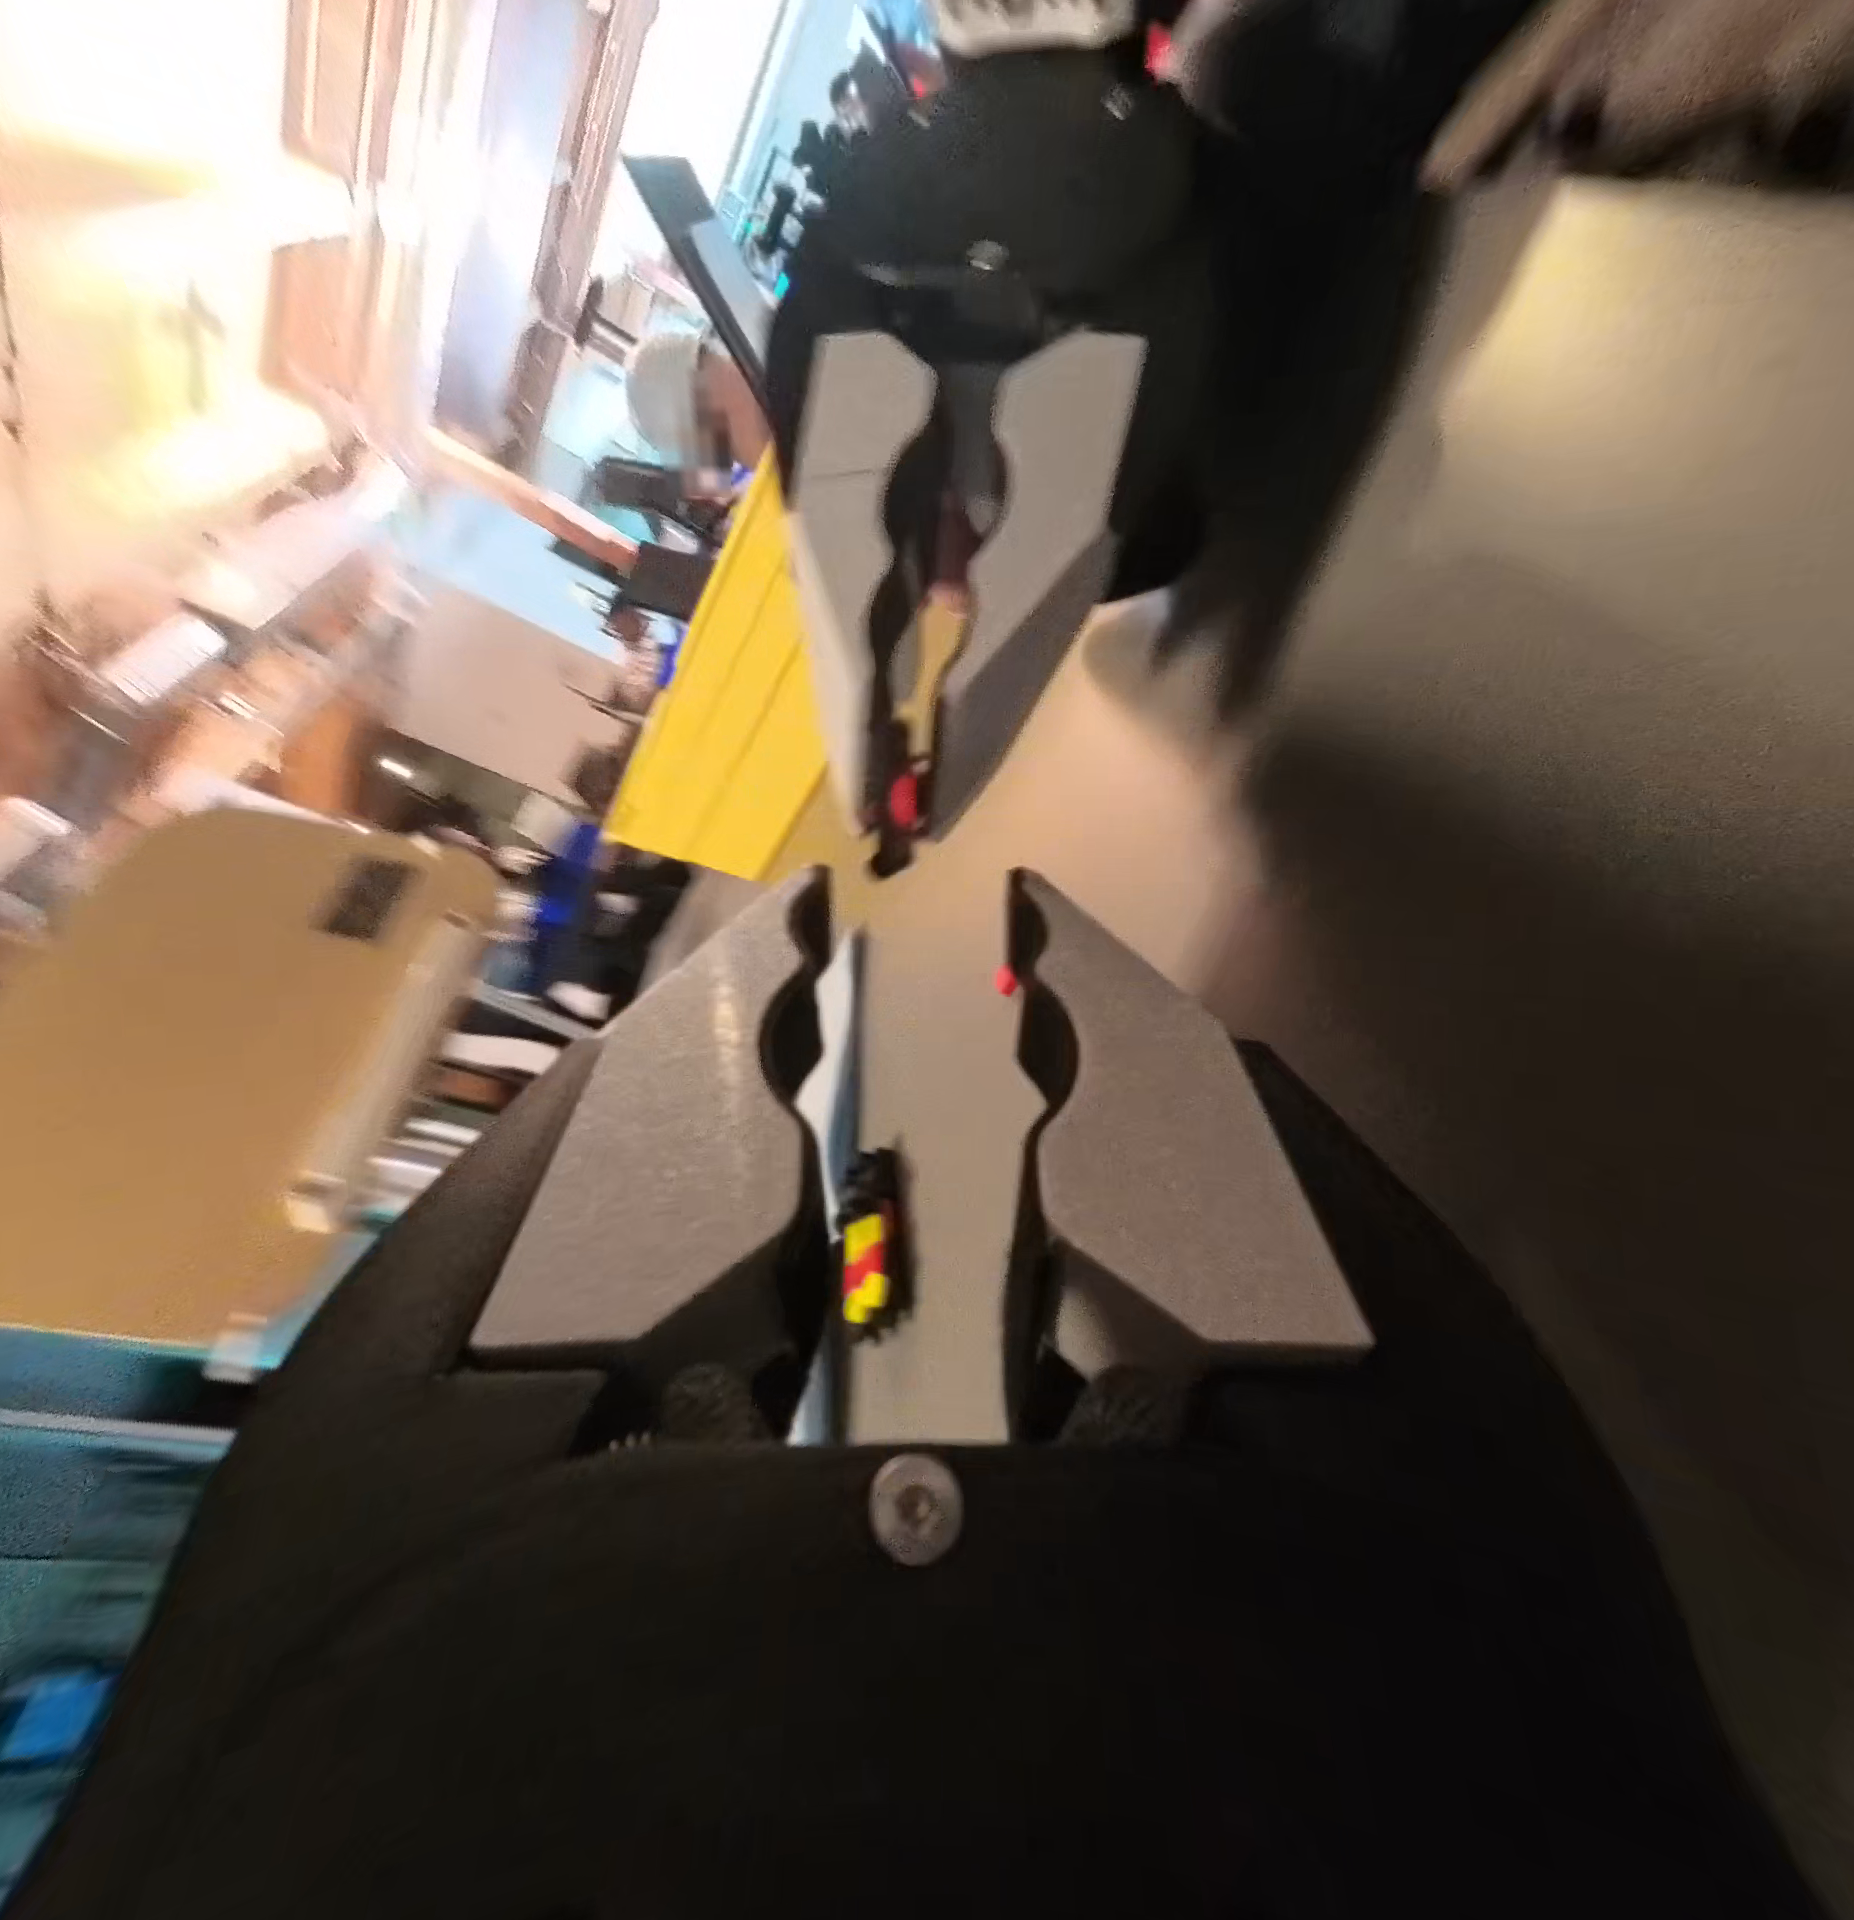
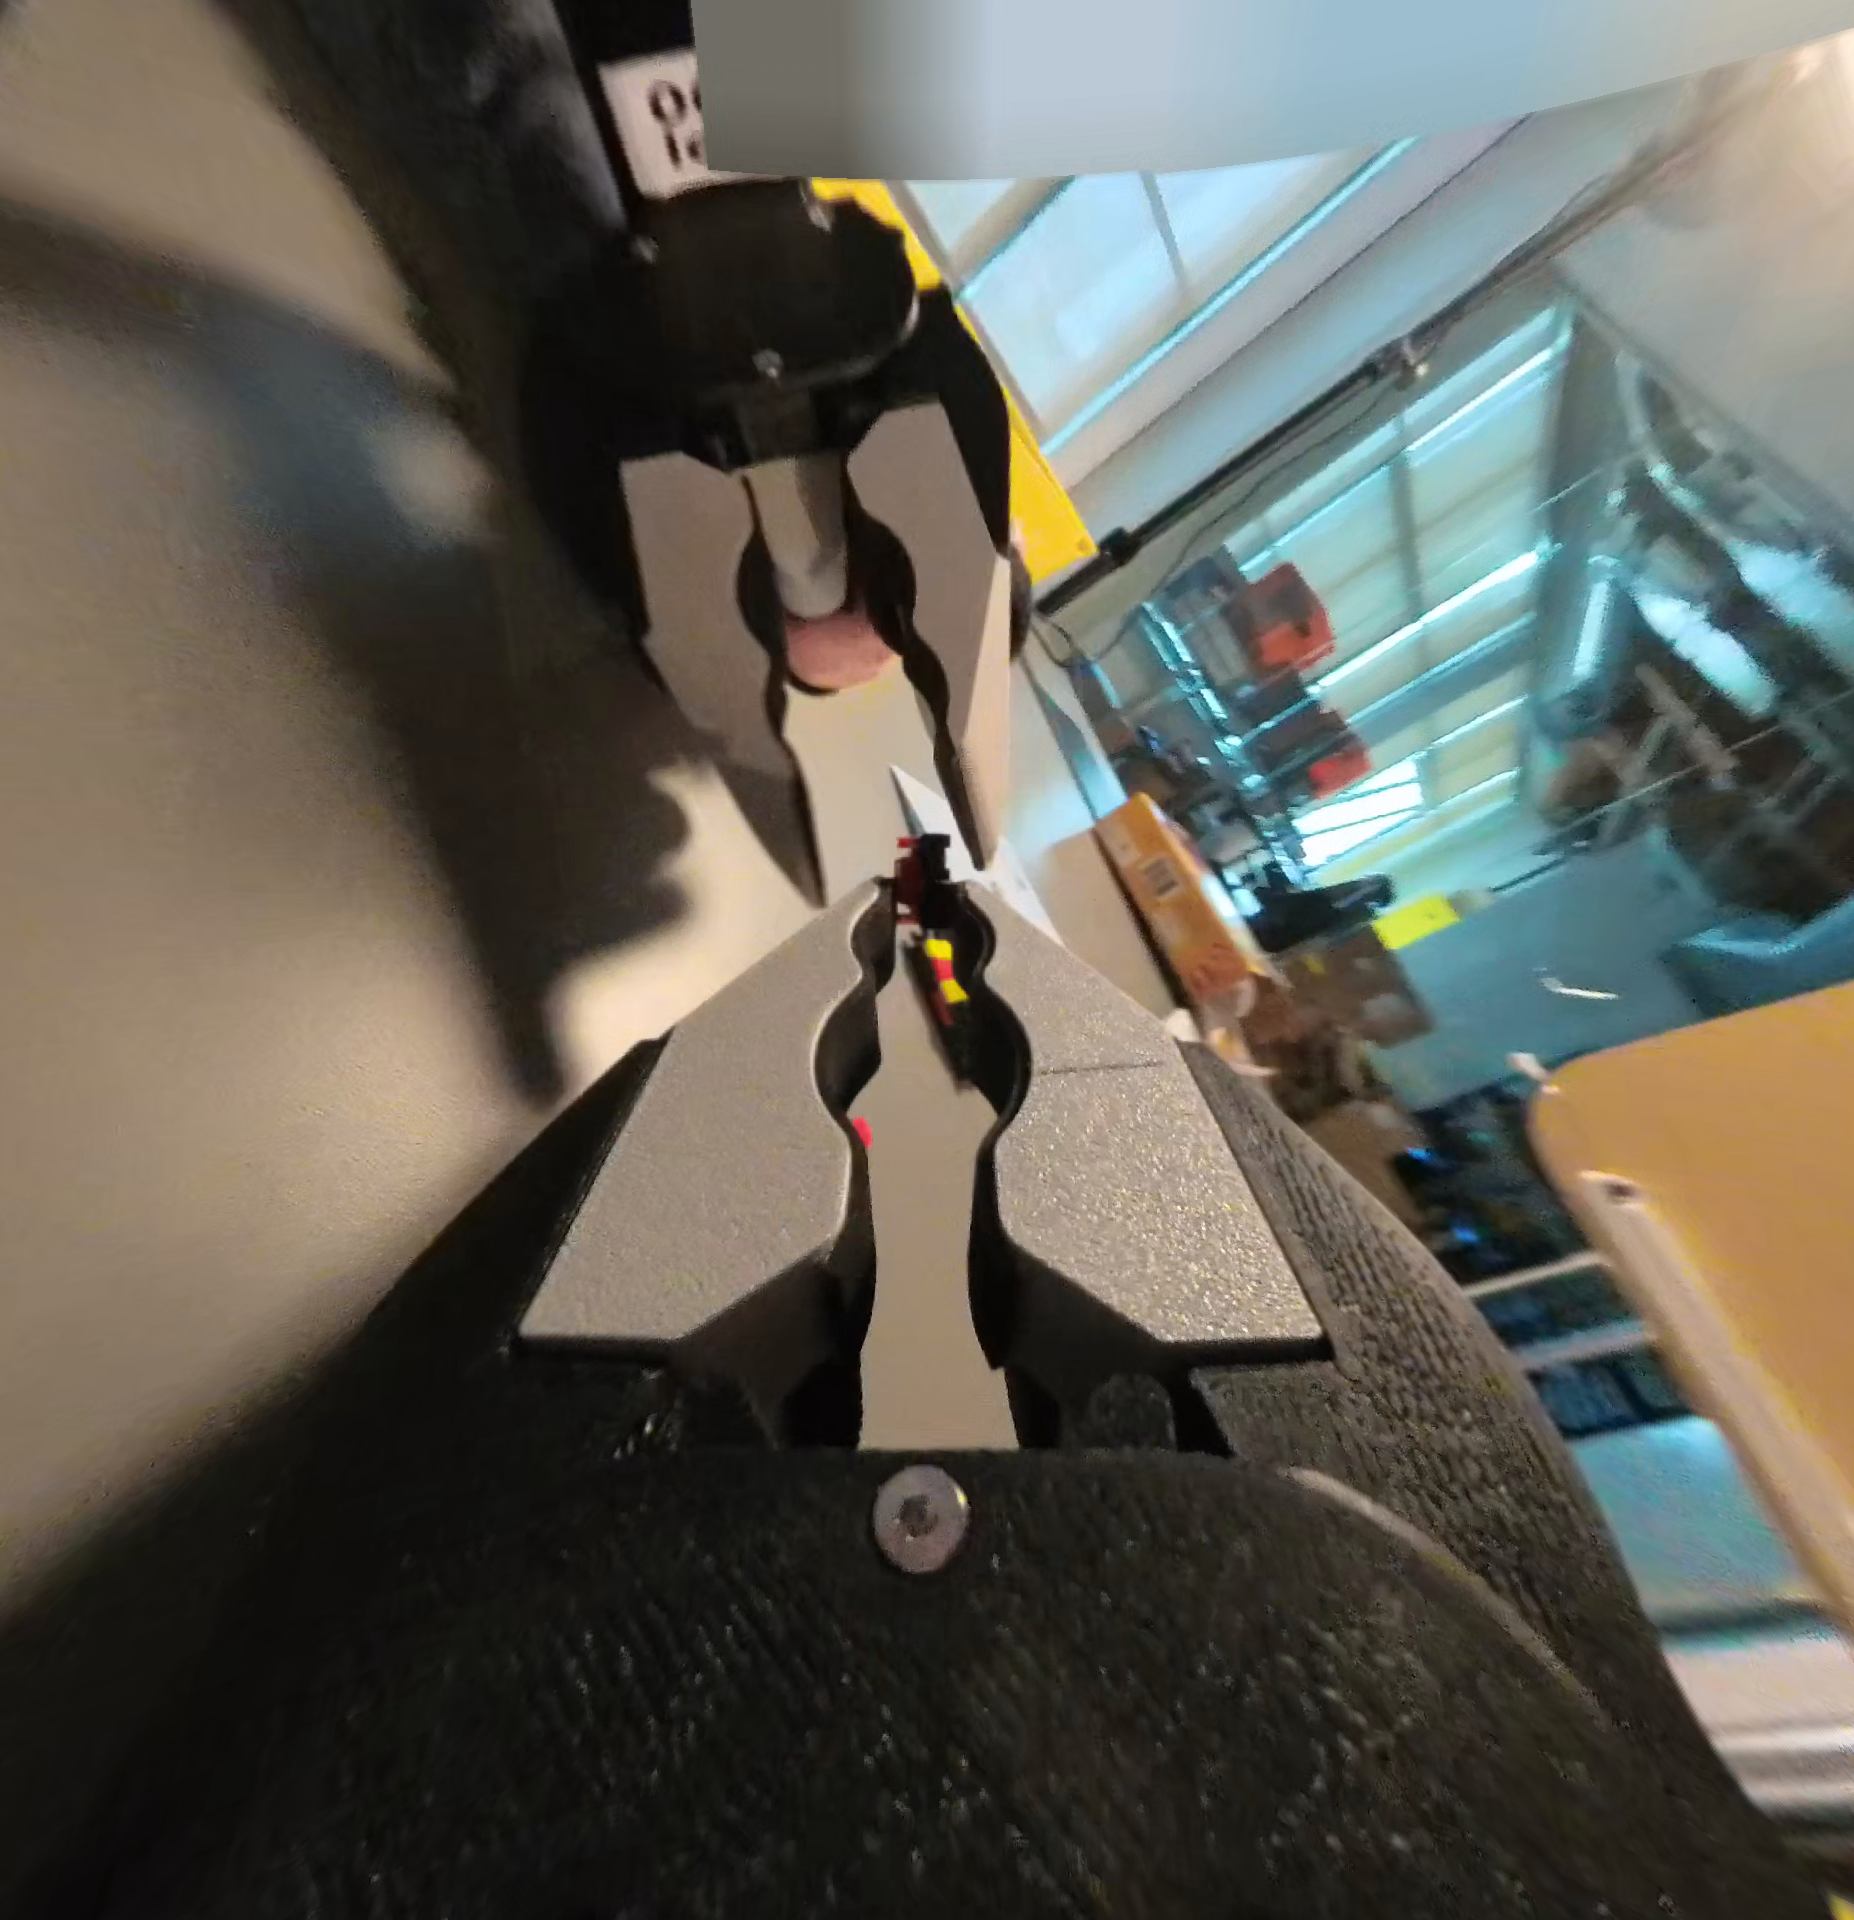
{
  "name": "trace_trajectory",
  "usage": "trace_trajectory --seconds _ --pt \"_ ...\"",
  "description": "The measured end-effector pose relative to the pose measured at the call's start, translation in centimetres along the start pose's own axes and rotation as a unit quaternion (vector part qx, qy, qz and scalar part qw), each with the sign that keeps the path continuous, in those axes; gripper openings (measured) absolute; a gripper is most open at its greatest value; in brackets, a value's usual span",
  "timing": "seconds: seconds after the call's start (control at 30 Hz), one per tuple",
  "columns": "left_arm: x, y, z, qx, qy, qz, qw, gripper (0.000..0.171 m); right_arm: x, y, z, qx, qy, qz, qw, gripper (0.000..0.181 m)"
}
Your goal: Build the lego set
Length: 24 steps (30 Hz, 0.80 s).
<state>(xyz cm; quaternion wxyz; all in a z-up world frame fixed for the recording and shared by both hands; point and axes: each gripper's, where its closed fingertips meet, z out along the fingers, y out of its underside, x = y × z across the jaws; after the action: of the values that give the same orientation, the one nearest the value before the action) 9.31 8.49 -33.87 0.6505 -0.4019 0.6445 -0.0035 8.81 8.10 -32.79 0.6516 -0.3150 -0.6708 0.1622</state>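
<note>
My left gripper is open and empty, tilted on its side above the grey table. My right gripper faces it tip to tip and is shut on a small red and black lego piece, which also shows in the left wrist view. A black lego assembly with yellow and red stripes lies on the table under my left gripper's fingers; the right wrist view shows it too. A tiny red lego piece lies loose nearby.
A white sheet lies beside the striped assembly. A yellow sheet or box lies farther back on the table. A tan board stands off the table's edge. Shelving and room clutter are behind. Both grippers' tips are close together, under 4 cm apart.
</note>
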Motion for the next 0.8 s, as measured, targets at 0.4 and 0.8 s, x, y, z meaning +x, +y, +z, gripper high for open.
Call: trace_trajectory --seconds 0.4,0.8 --pt "0.1 -1.2 -0.6 0.058 0.045 -0.103 0.992 0.004 -0.6 -0.5 0.0 0.032 -0.049 0.068 0.996 0.008" --pt "-3.1 0.0 -0.6 0.015 -0.052 -0.049 0.997 0.003 -5.7 -2.0 1.1 0.018 -0.16 0.011 0.987 0.008"
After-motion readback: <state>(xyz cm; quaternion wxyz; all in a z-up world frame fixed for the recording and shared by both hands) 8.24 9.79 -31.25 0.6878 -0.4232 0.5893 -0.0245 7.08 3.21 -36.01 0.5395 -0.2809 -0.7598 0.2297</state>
